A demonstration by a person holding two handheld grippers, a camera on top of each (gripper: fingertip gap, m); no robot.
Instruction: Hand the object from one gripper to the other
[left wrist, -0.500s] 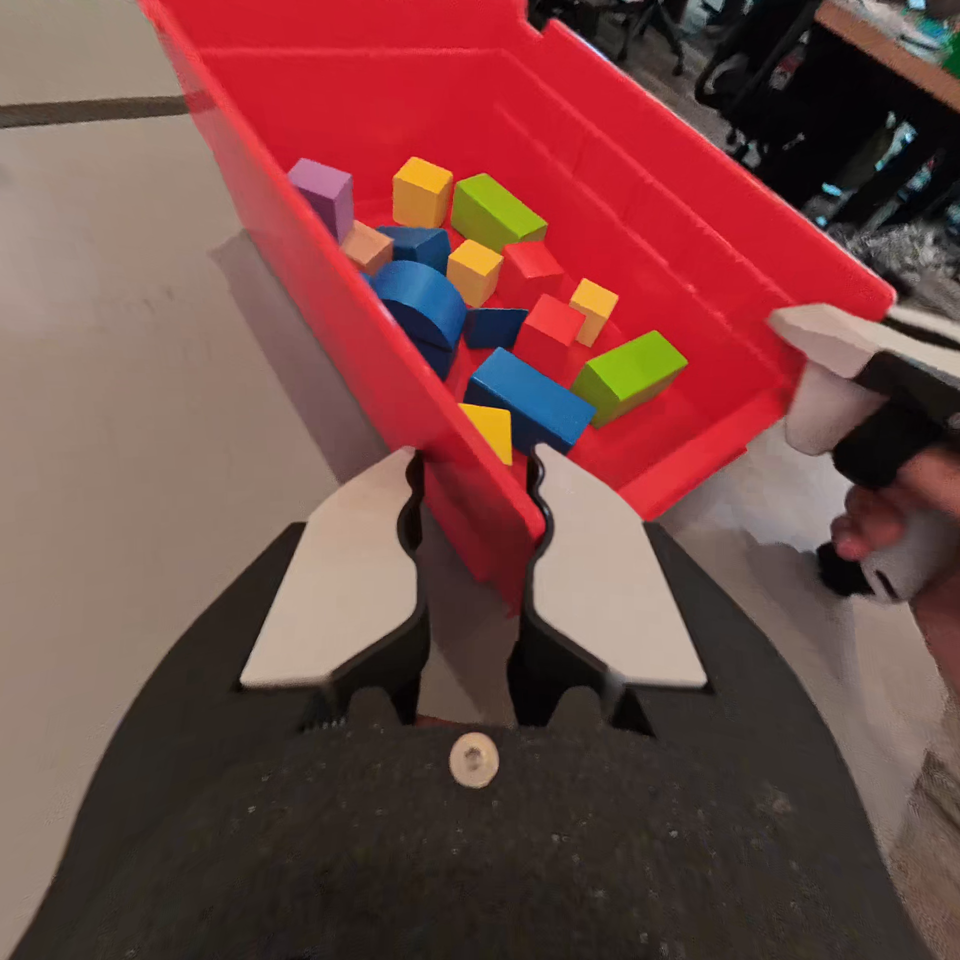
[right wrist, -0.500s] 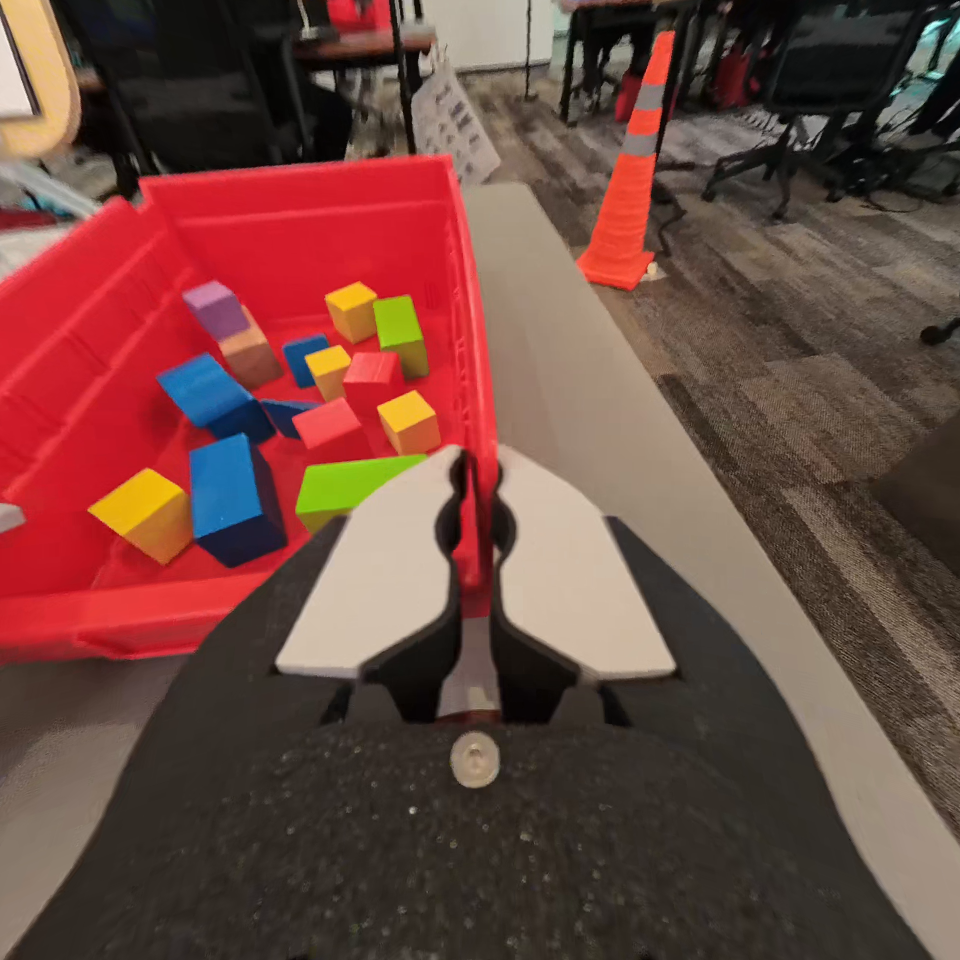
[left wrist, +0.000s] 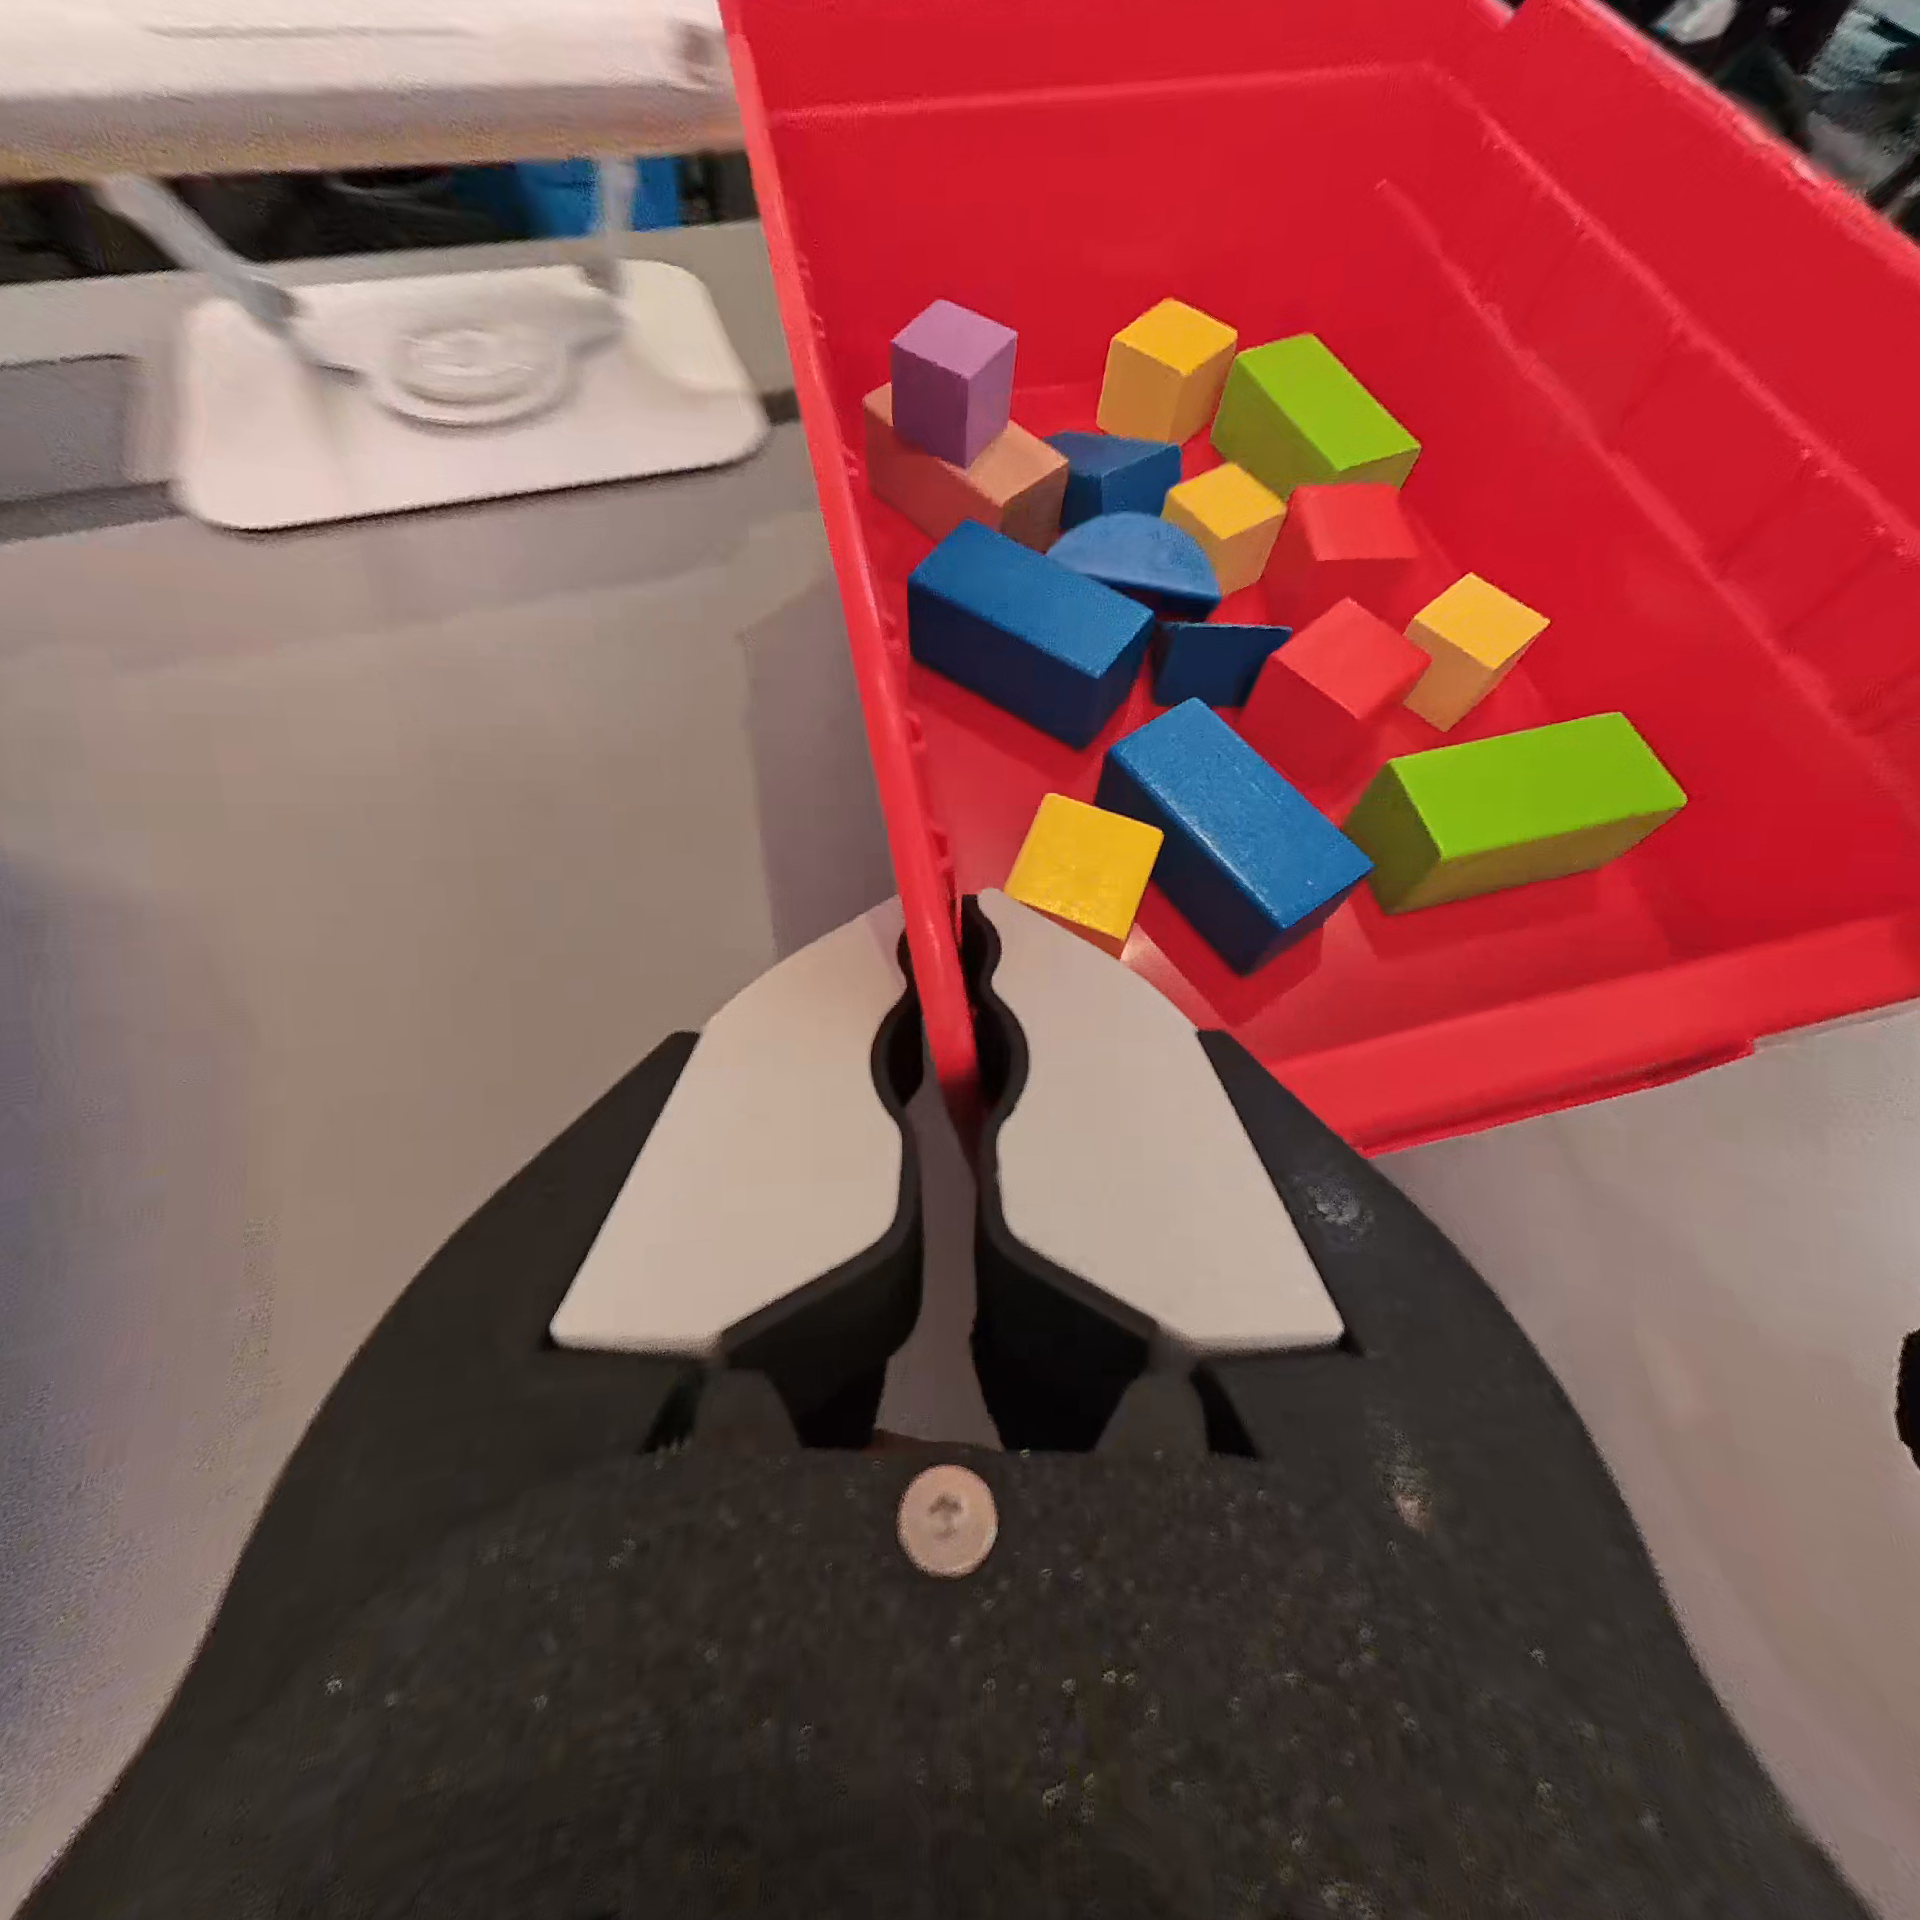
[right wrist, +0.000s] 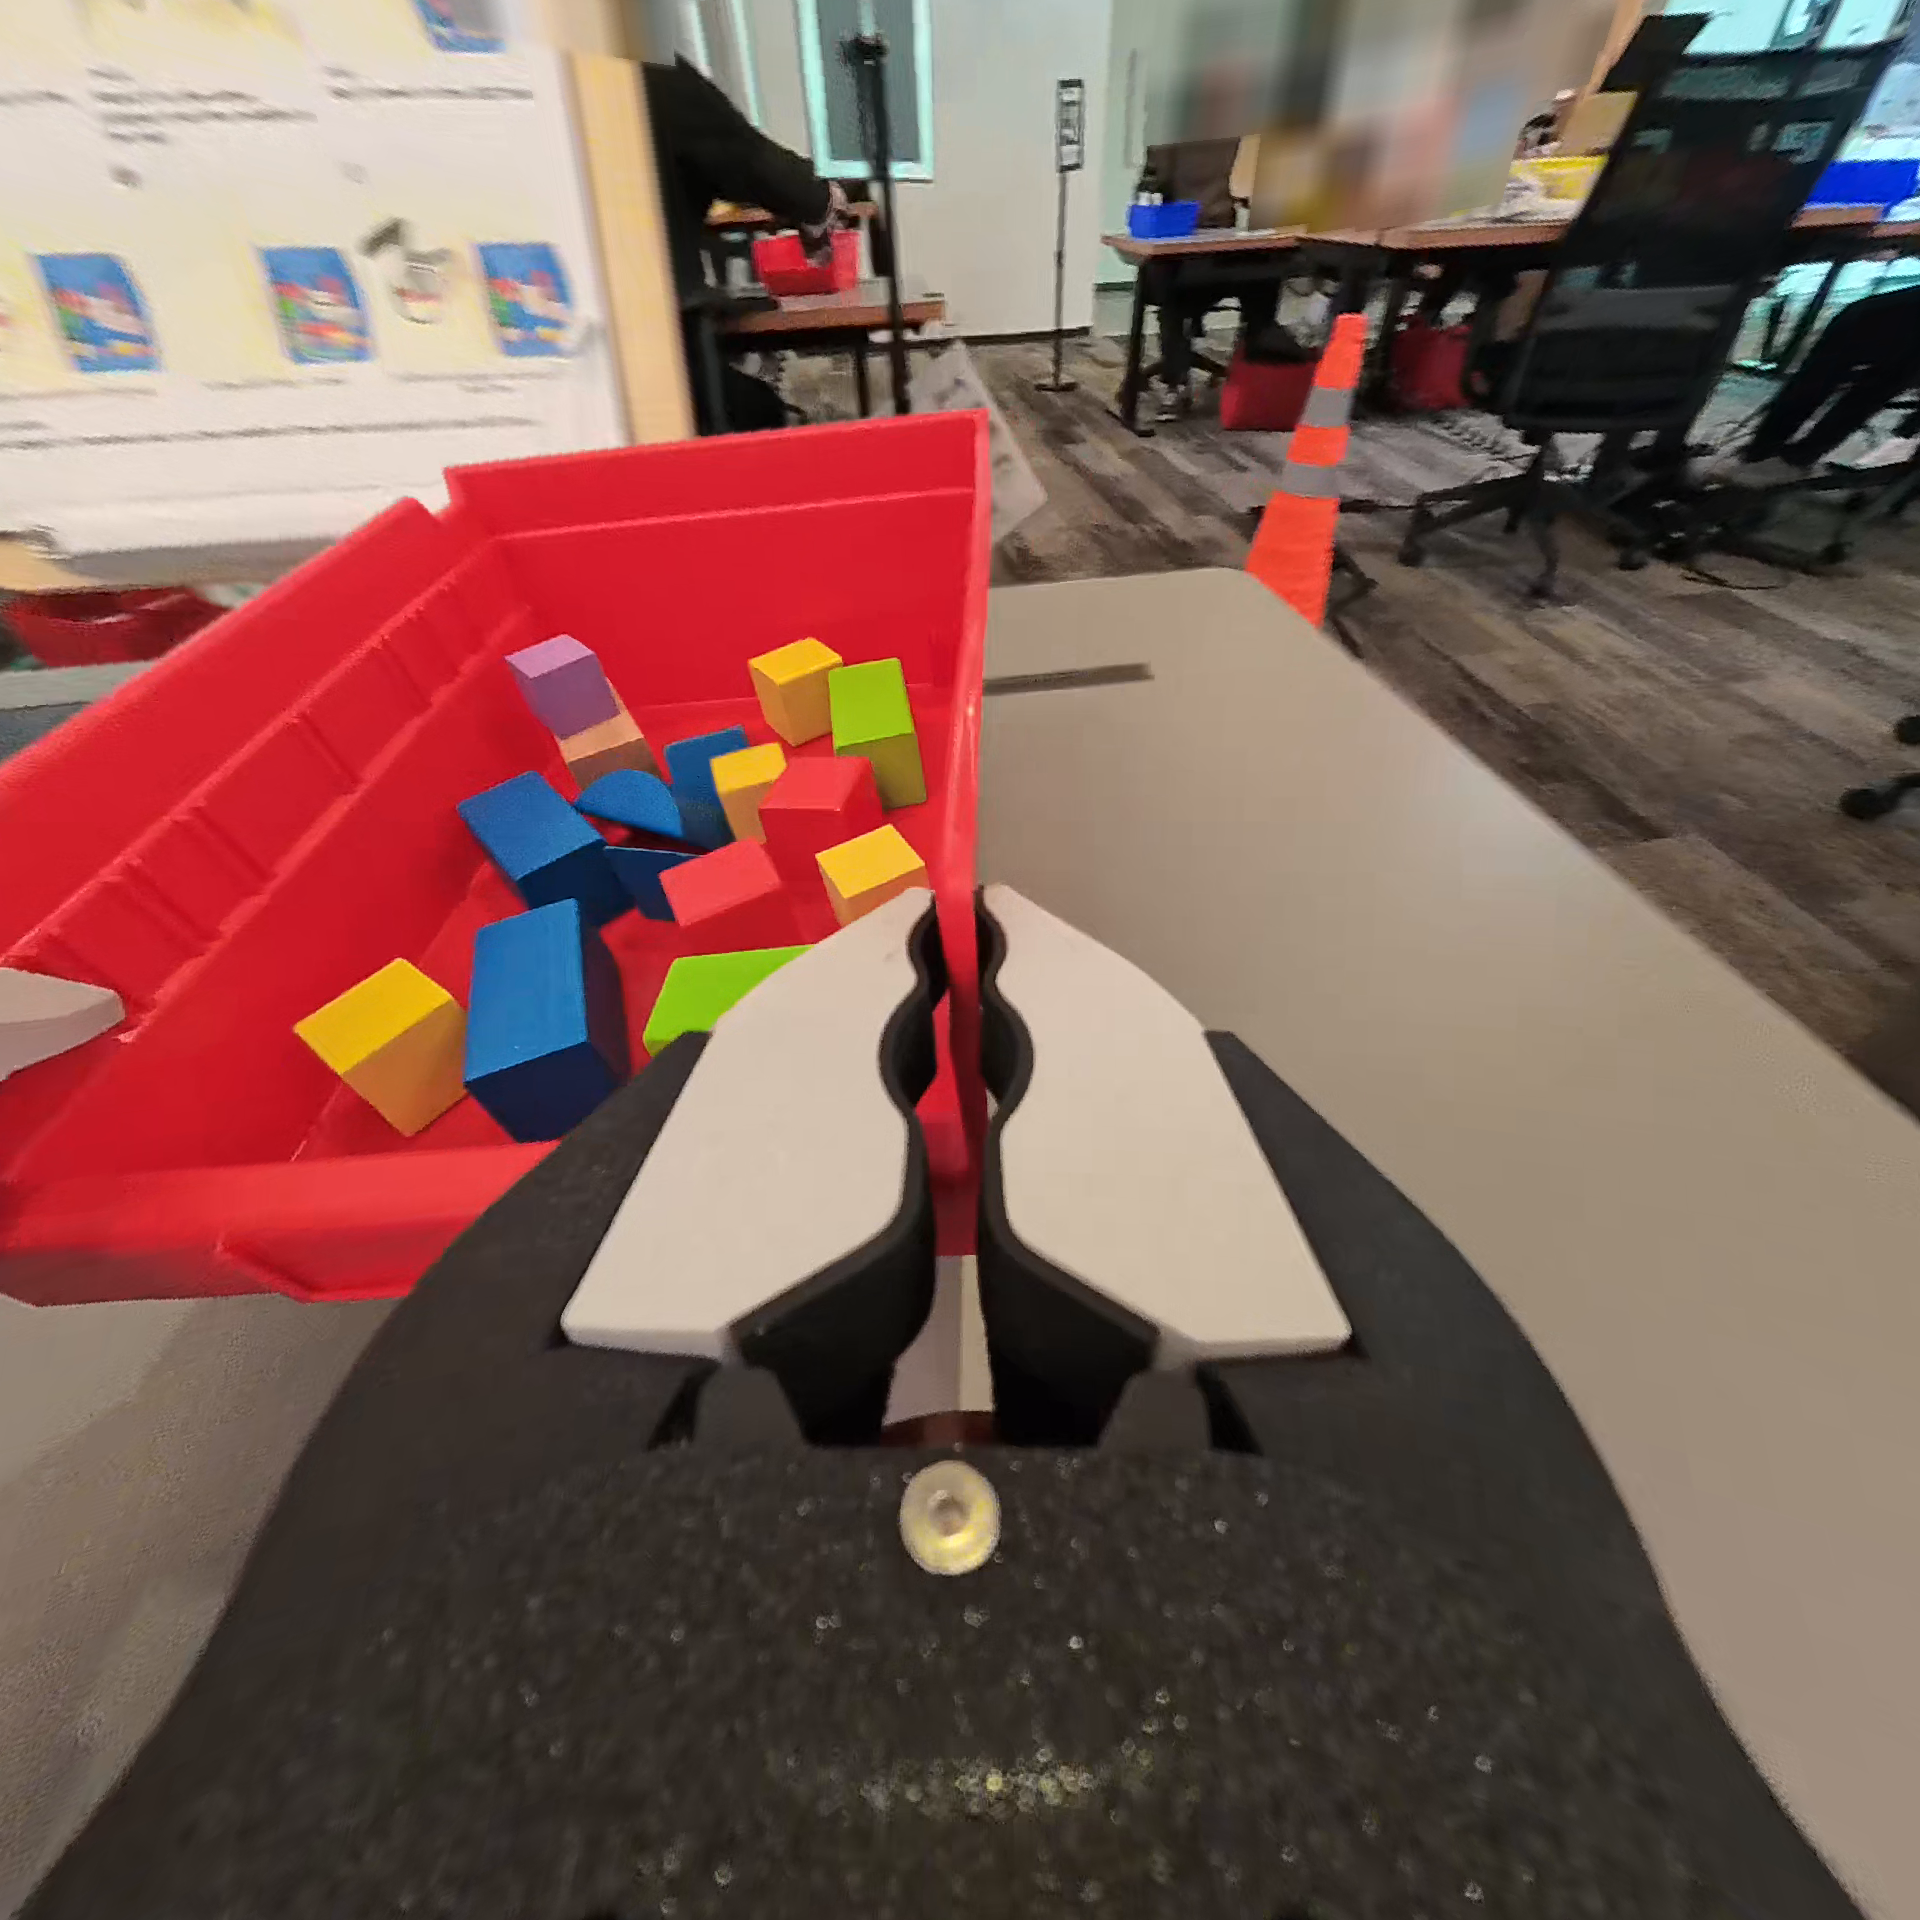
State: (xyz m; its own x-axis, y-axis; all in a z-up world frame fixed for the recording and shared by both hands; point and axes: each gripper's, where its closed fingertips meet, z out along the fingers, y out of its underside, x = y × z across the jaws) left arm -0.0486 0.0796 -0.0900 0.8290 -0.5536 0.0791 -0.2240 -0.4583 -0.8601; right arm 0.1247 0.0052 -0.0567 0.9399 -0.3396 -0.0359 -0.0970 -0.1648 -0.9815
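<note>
- both grippers are on the red bin (left wrist: 1299, 208) at once: left gripper (left wrist: 940, 914) is clamped on the near end of one side wall, right gripper (right wrist: 956, 904) is clamped on the opposite side wall, thin plastic pinched between the jaws in both wrist views
- bin looks tilted and carried over the grey table (right wrist: 1351, 935); can't tell whether any edge touches it
- loose wooden blocks (left wrist: 1231, 831) inside, blue, yellow, green, red, one purple, bunched toward one end
- step, my read: mid-handover, the double-hold overlap. nothing released yet
- next move calls for one gripper to open and back off along its wall while the other takes the full load. single-wall pinch with shifting blocks means the bin will want to swing or dump, so level it first, release slow
- writing: sheets on the whiteboard (right wrist: 291, 260) behind are too blurred to read; no brand mark visible on the bin or blocks
- orange cone (right wrist: 1314, 478) on the floor beyond the table, not in the way
</note>
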